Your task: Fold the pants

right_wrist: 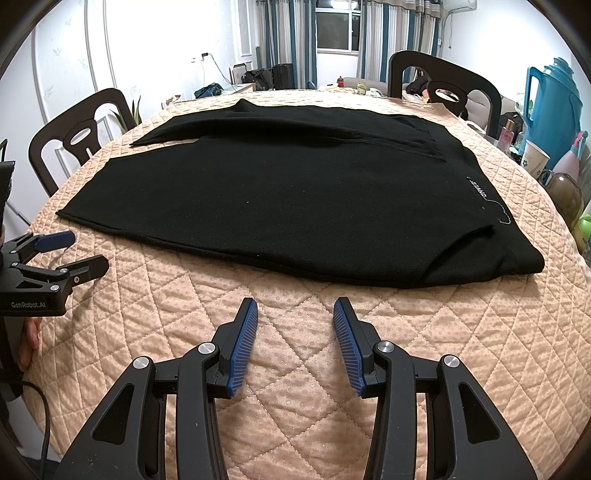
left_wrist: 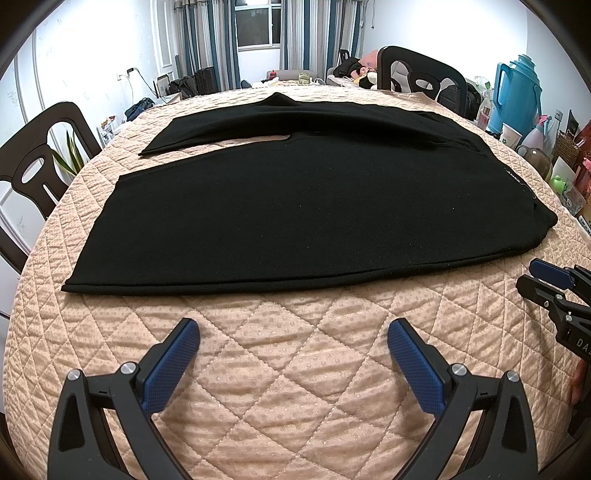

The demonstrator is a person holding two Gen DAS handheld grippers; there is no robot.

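On the table (left_wrist: 295, 369), a peach quilted cover is spread, and black pants (left_wrist: 280, 206) are laid flat across its middle, legs toward the left, waist toward the right, one leg angled apart behind the other. Dark chairs (left_wrist: 37, 162) are set at the left and far sides. A curtained window (left_wrist: 258, 22) is seen at the back wall; a blue thermos (left_wrist: 521, 92), a paper cup (left_wrist: 511, 134) and bottles are crowded at the right edge. The left gripper (left_wrist: 293, 332) and right gripper (right_wrist: 295, 310) are held over bare cover just short of the pants' near hem, jaws apart, nothing between them. White lettering on the waistband is only partly legible. Items on the far sofa are too small to identify.
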